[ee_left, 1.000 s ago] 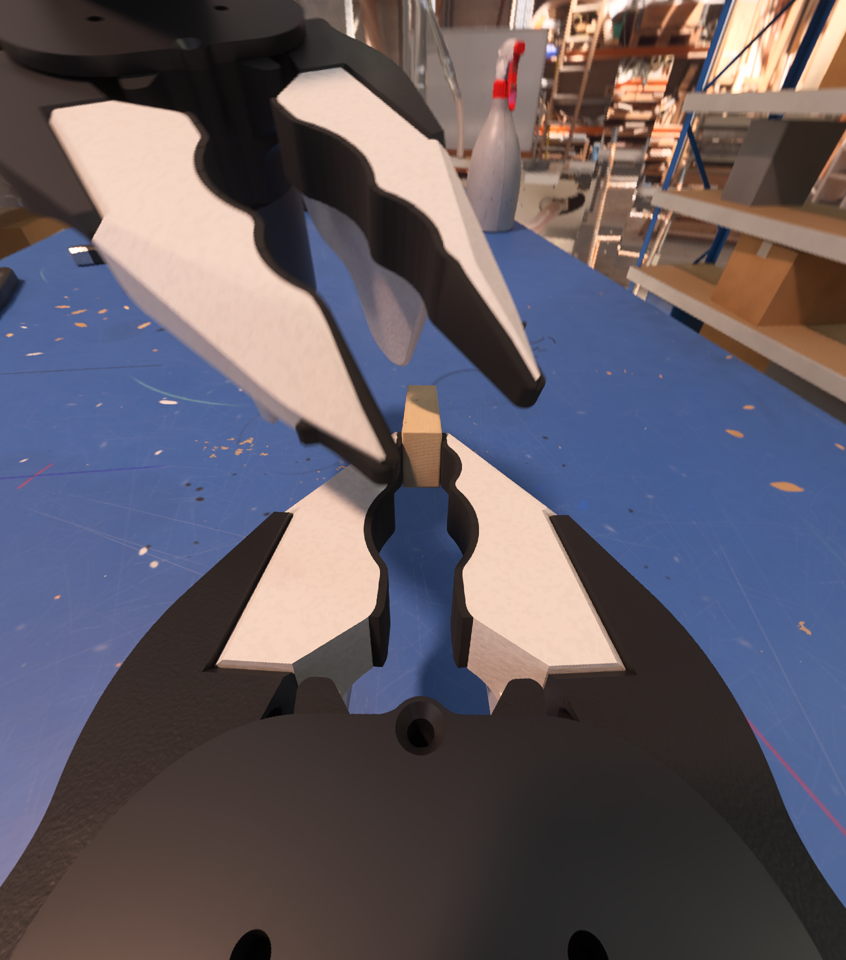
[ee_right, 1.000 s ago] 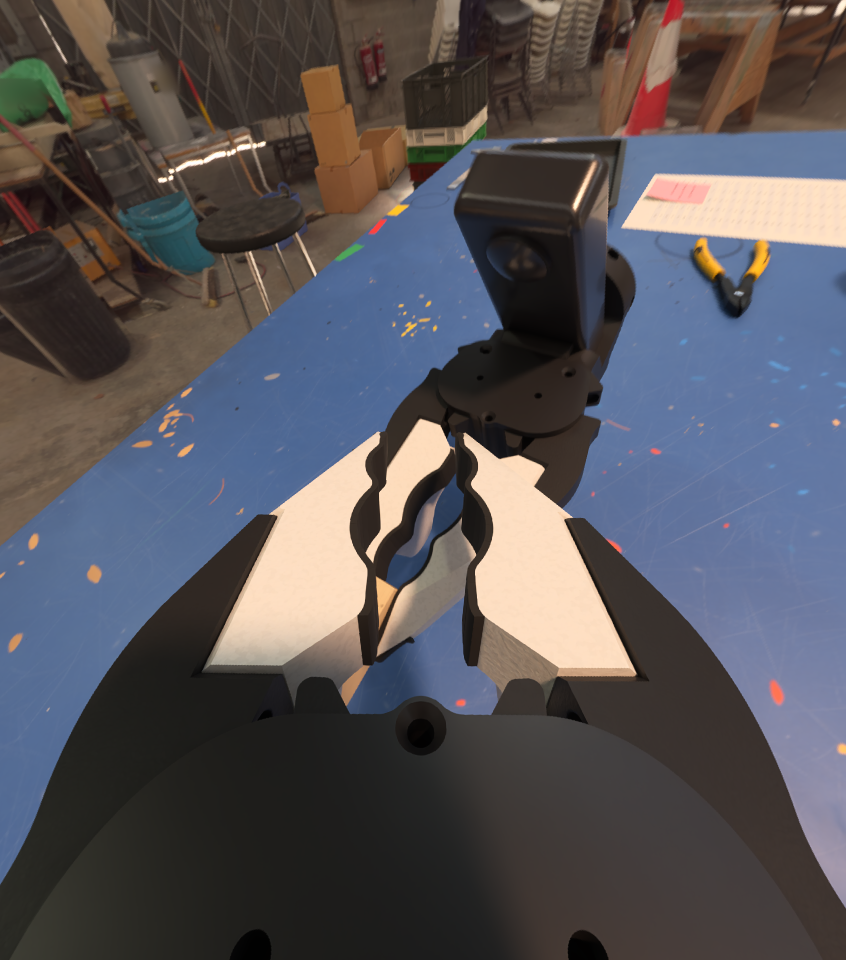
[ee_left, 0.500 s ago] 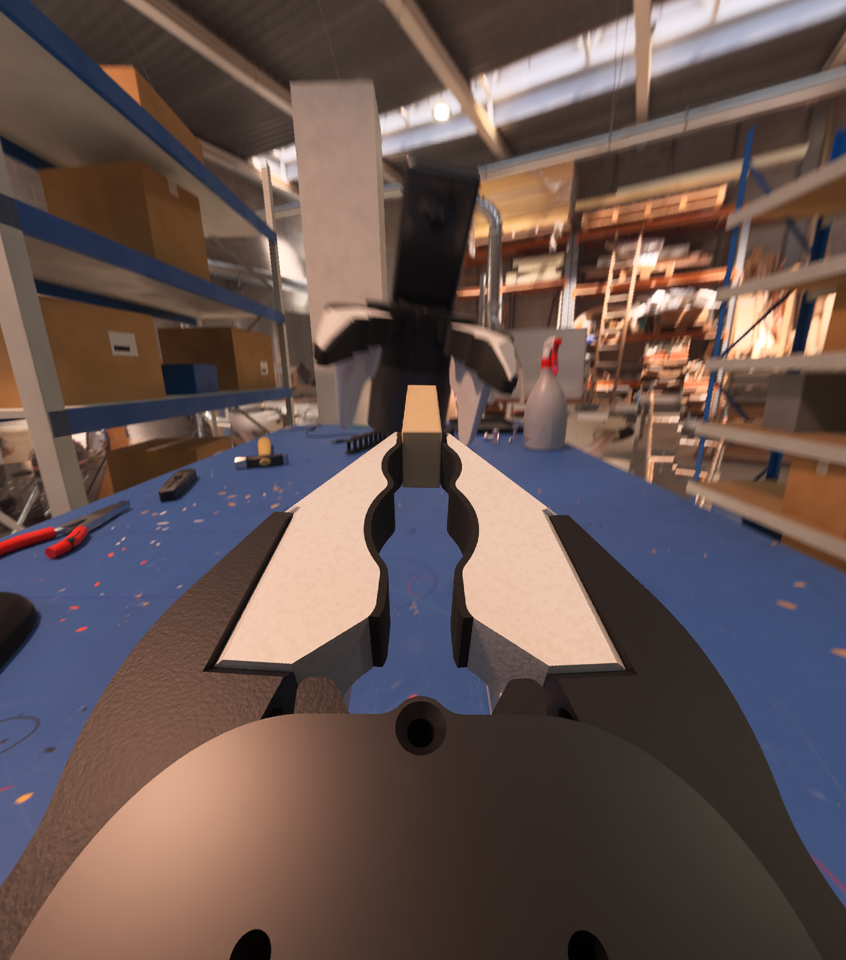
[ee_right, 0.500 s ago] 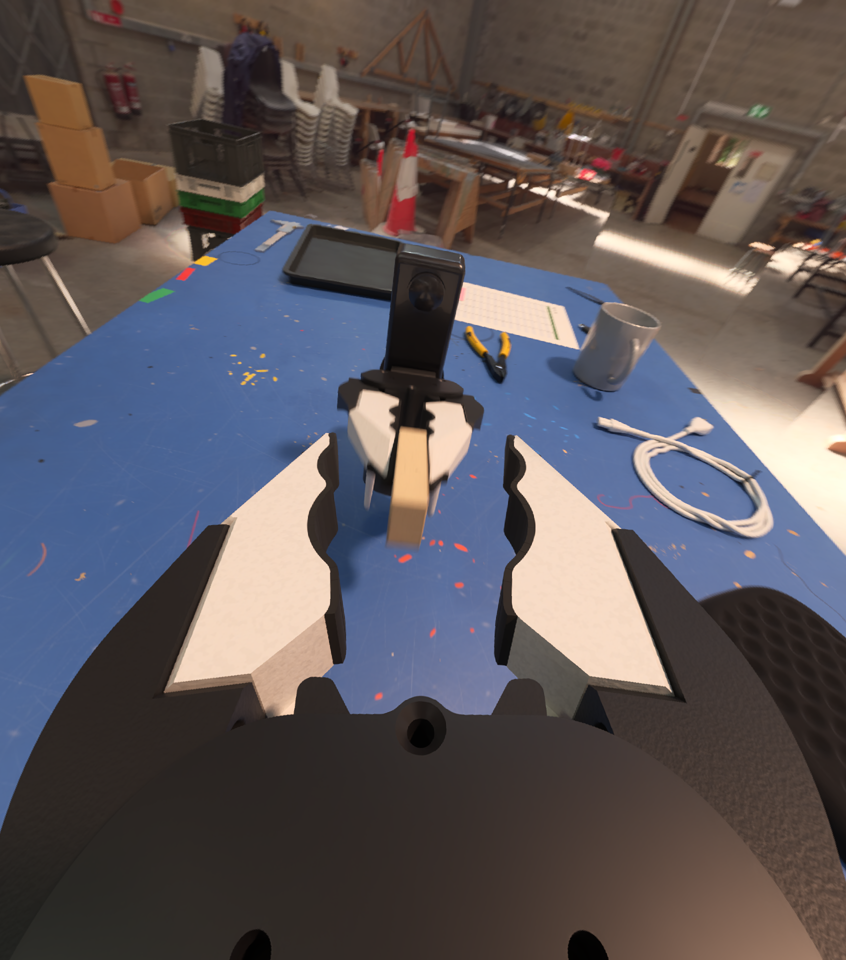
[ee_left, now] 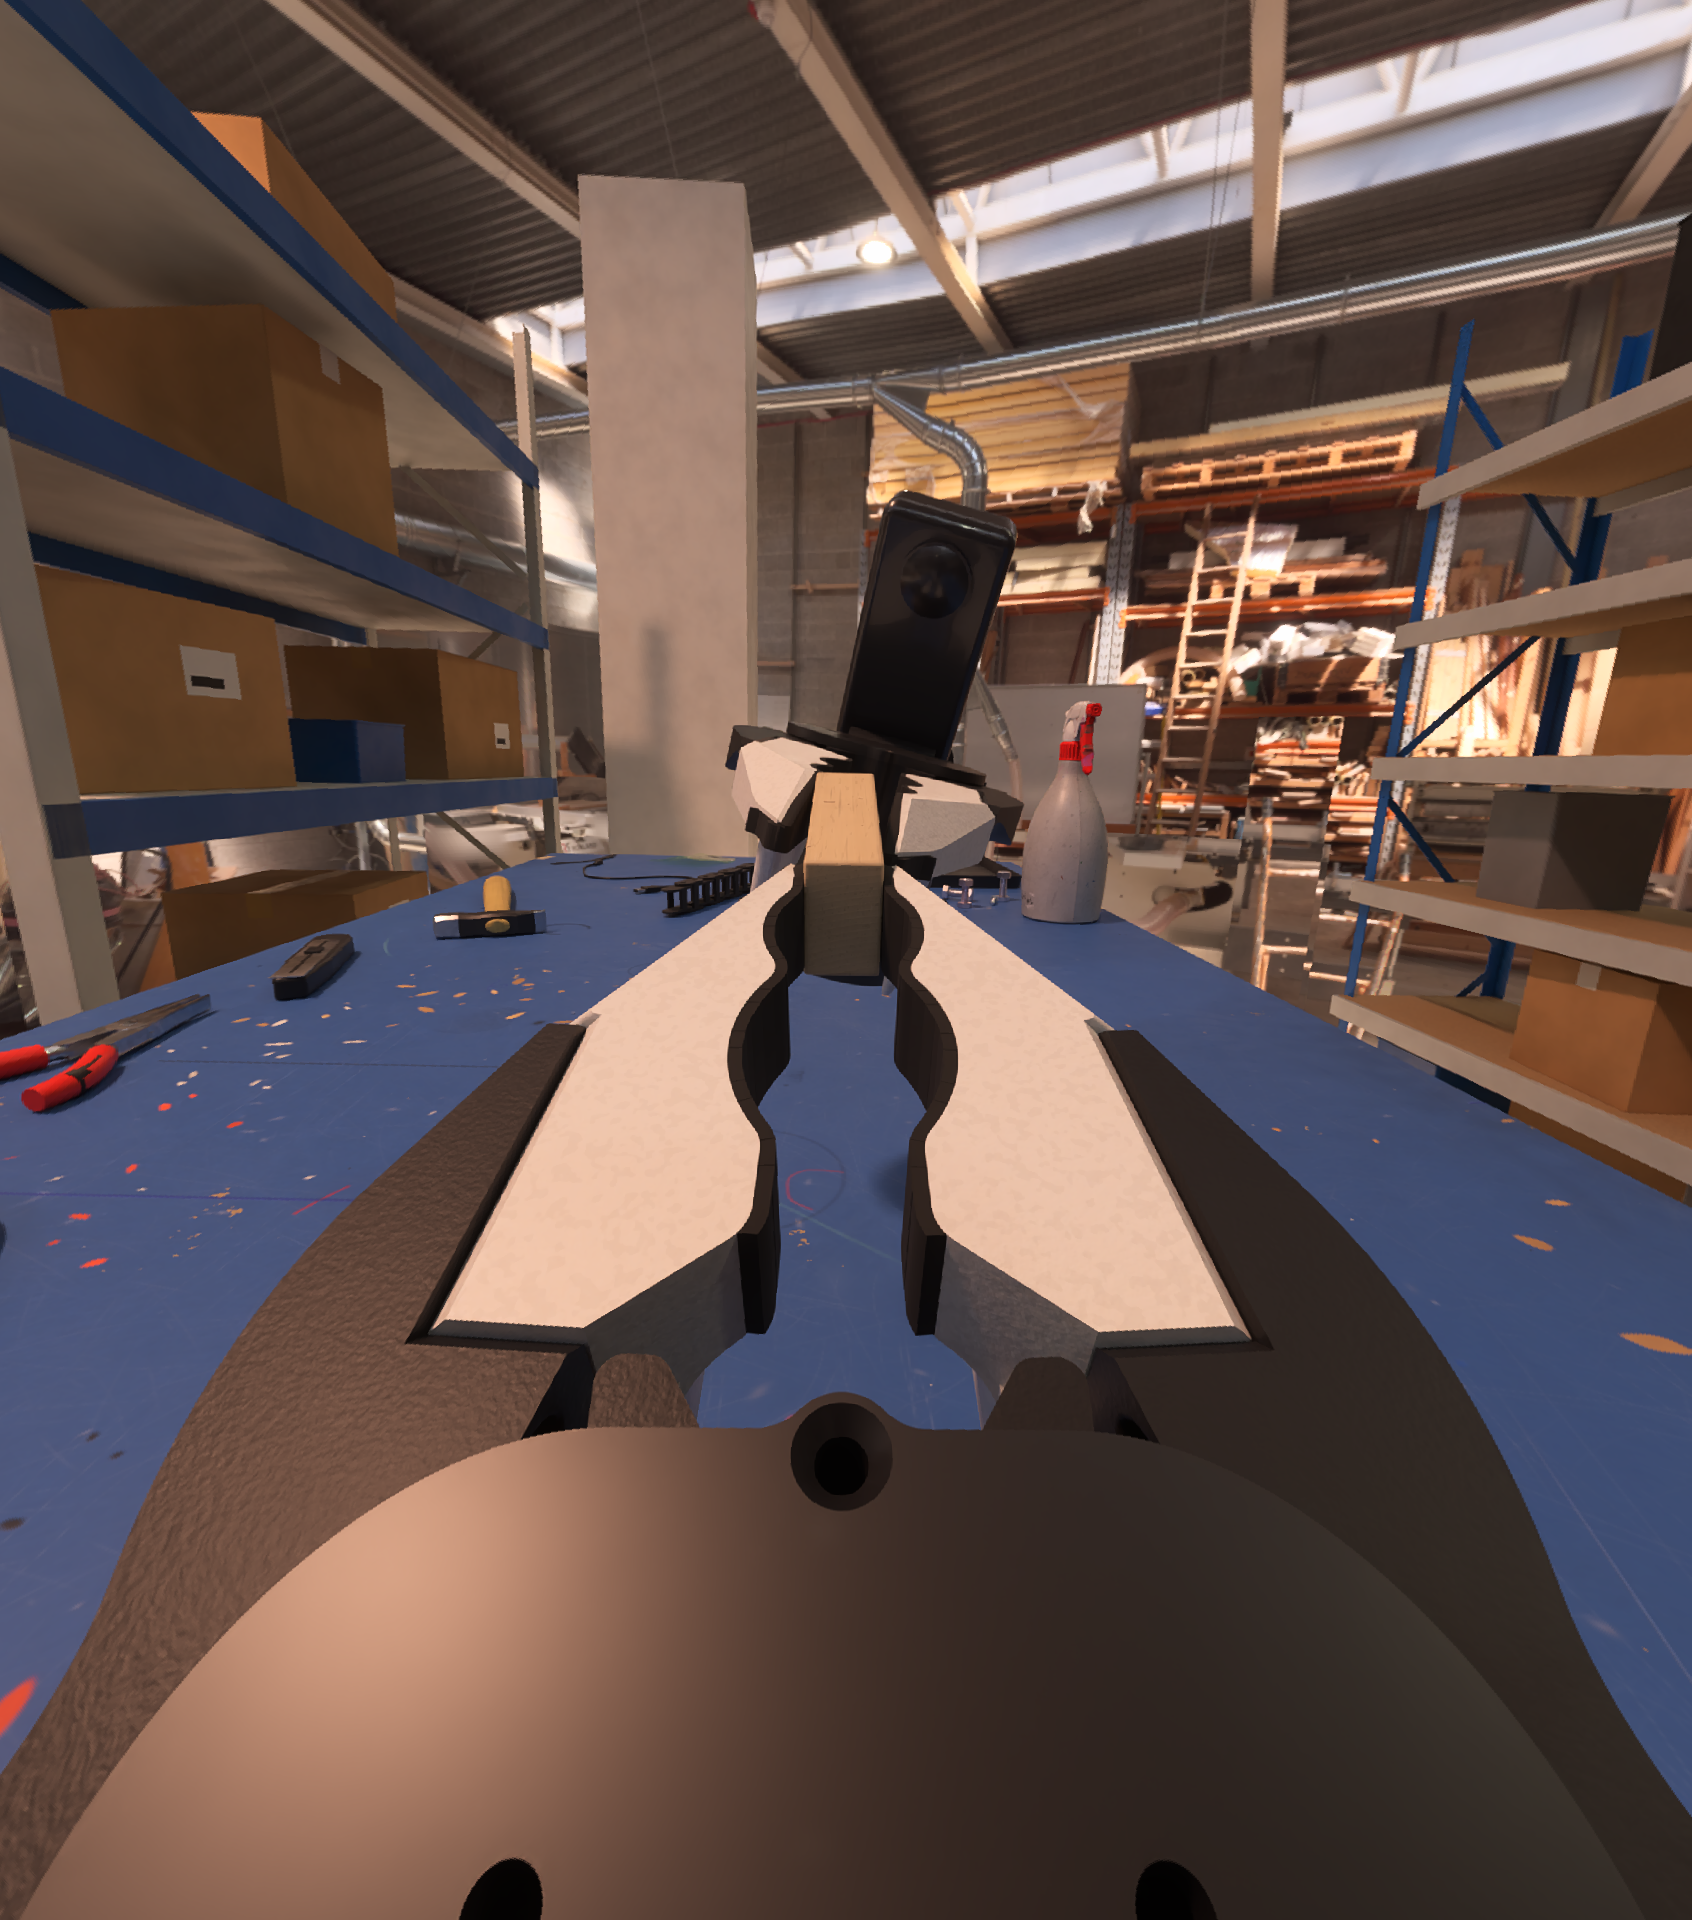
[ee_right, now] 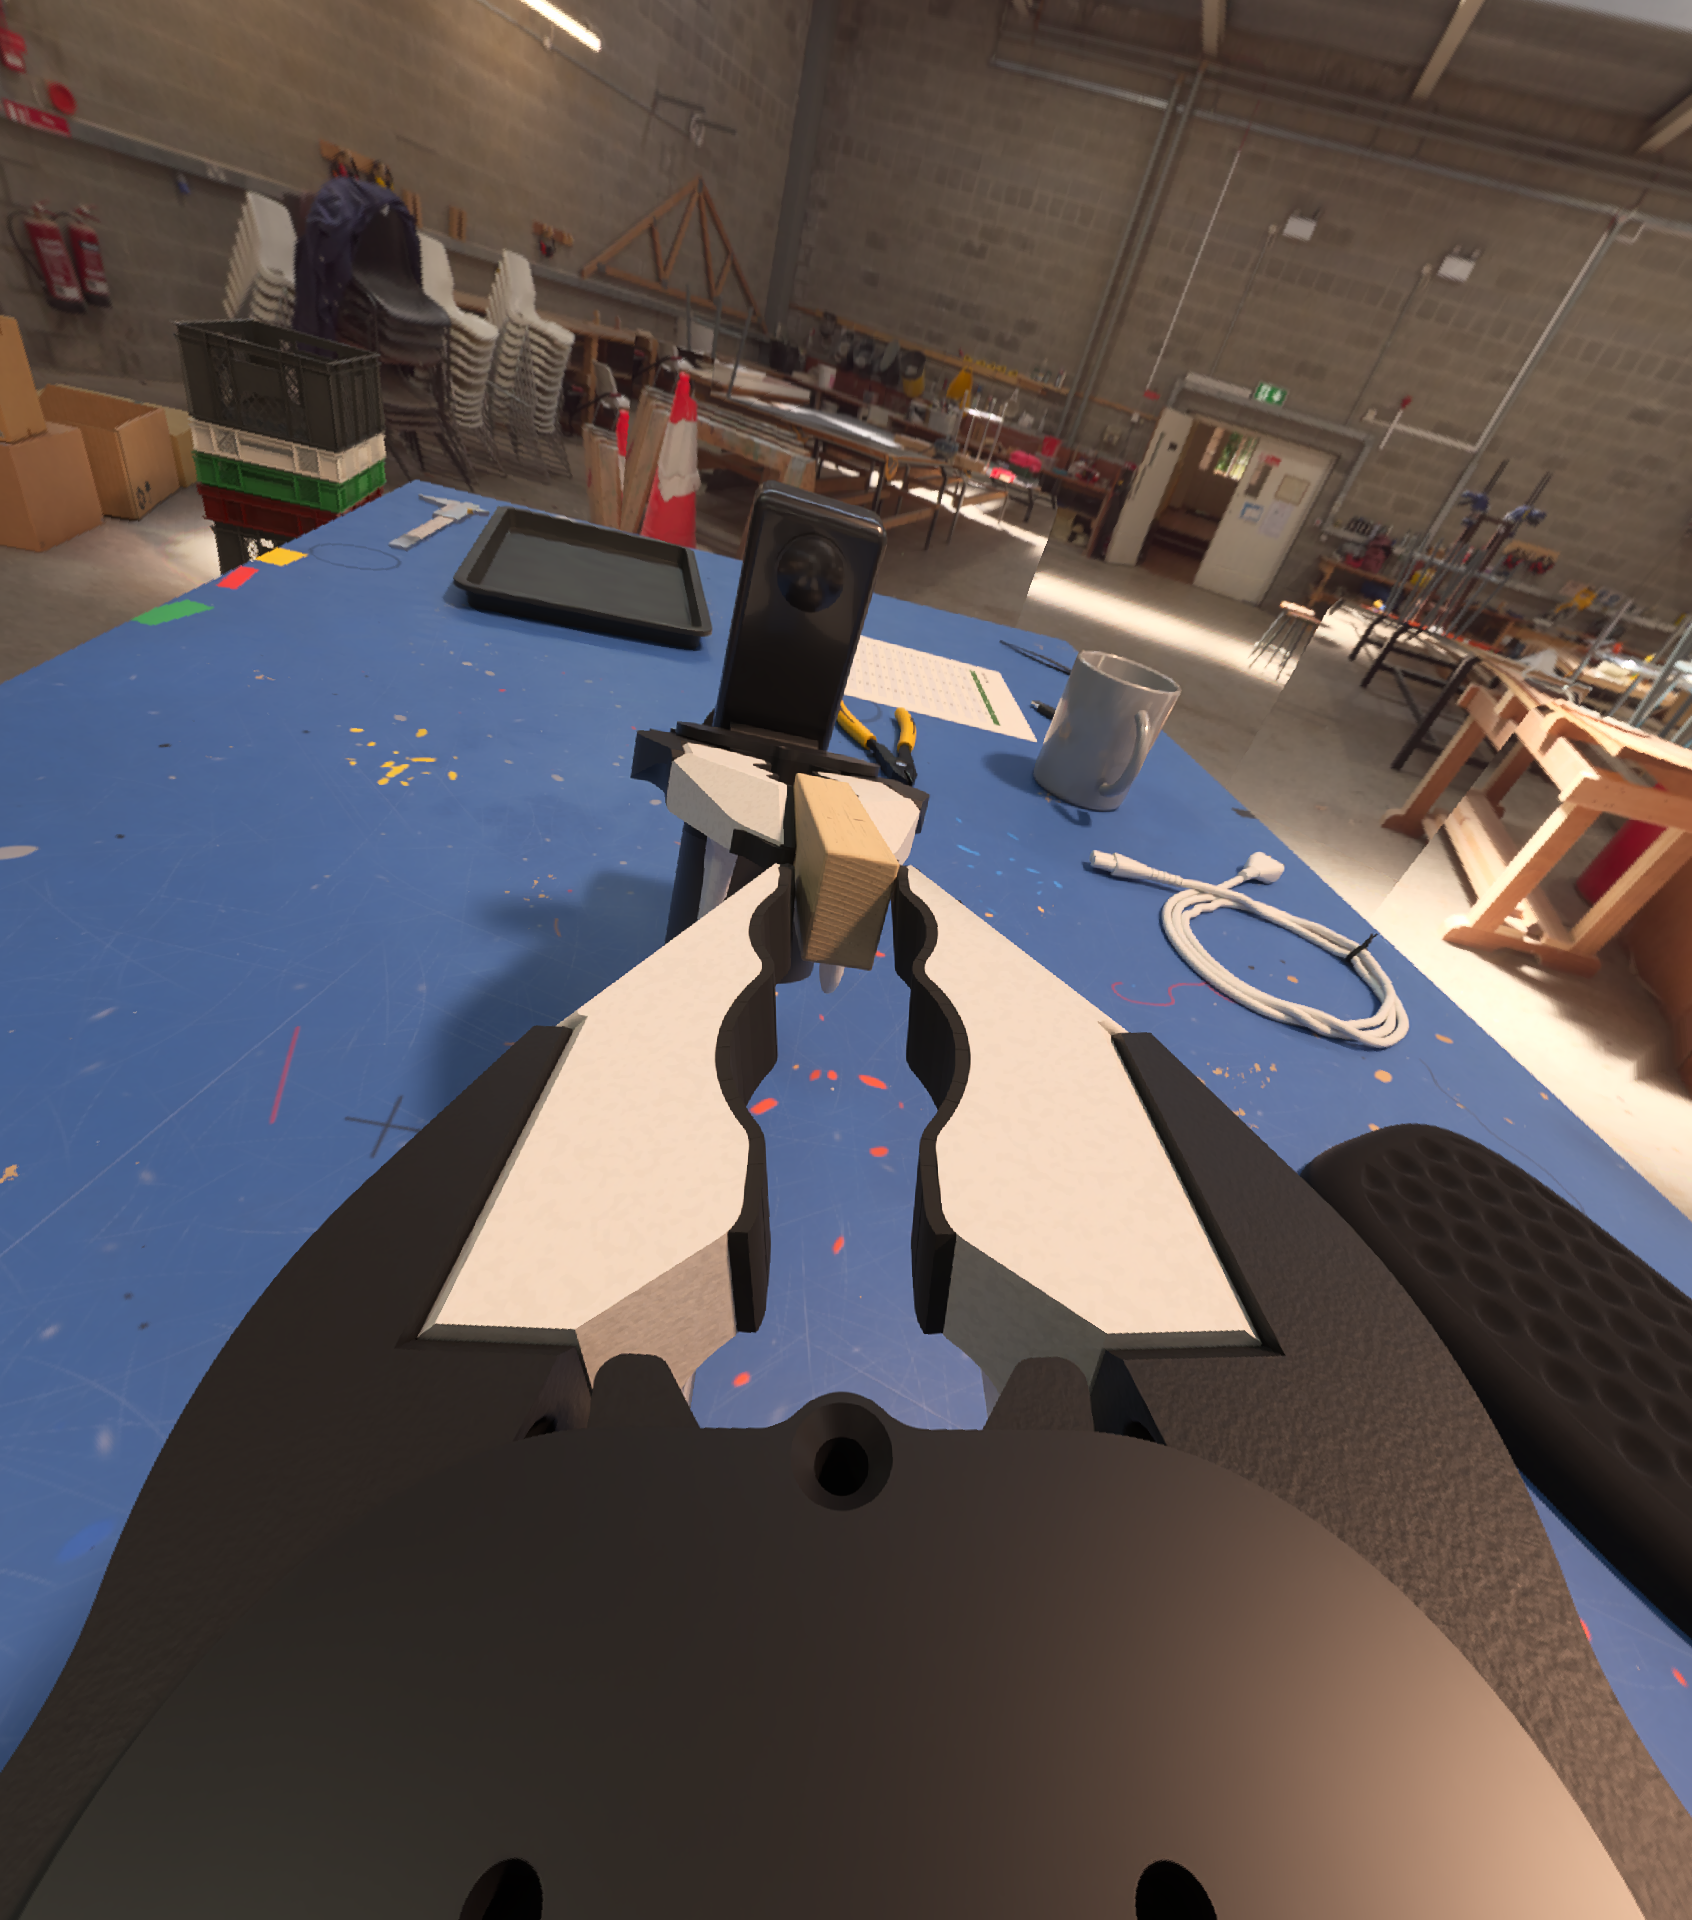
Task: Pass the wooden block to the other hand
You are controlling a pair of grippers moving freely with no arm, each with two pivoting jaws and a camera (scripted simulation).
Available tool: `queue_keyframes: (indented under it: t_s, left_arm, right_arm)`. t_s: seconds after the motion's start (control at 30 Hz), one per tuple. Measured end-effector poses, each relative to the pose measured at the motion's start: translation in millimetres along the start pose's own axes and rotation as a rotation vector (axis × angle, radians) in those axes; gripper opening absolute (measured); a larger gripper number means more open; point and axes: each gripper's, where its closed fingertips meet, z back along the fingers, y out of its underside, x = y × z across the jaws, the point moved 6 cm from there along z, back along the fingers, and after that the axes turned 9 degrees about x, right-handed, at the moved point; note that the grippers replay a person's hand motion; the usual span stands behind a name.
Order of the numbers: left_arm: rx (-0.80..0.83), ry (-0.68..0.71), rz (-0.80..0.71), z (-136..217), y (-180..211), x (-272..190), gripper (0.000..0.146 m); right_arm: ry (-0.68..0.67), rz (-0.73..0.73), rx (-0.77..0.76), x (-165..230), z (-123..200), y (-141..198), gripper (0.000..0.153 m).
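The wooden block (ee_left: 842, 914) is a pale bar held level above the blue table (ee_left: 302, 1143). My left gripper (ee_left: 842, 894) is shut on its near end. My right gripper (ee_left: 852, 821) faces it head-on from beyond, around the far end. In the right wrist view my right gripper (ee_right: 840, 904) has narrowed onto the block (ee_right: 847, 873), with both fingertips against its sides. The left gripper (ee_right: 790, 821) shows behind it, still clamped. The block's middle is hidden between the two sets of fingers.
A spray bottle (ee_left: 1065, 831), hammer (ee_left: 494, 914), utility knife (ee_left: 312, 961) and red pliers (ee_left: 42, 1070) lie on the table. A mug (ee_right: 1102, 738), white cable (ee_right: 1278, 956), black tray (ee_right: 582, 577) and yellow pliers (ee_right: 883, 738) lie at the other end. Shelving (ee_left: 1600, 935) stands to the right.
My right gripper was open and apart from the block; it has moved in and closed on the block's free end. My left gripper keeps its hold.
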Motion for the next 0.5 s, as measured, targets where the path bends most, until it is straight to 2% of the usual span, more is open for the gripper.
queue_keyframes:
  t_s: [0.2,0.33,0.5]
  left_arm:
    - [-0.019,0.006,0.008,0.3,-1.3,0.7,0.013]
    - [0.003,0.006,-0.012,1.0,-0.6,-0.9,0.03]
    - [-0.012,0.015,-0.029,2.4,-1.8,-2.1,0.03]
  right_arm:
    - [0.002,-0.018,-0.025,-0.1,2.0,2.6,0.018]
    - [-0.031,-0.048,-0.014,1.0,4.1,5.4,0.013]
    - [-0.066,-0.083,-0.022,0.8,6.1,6.2,0.013]
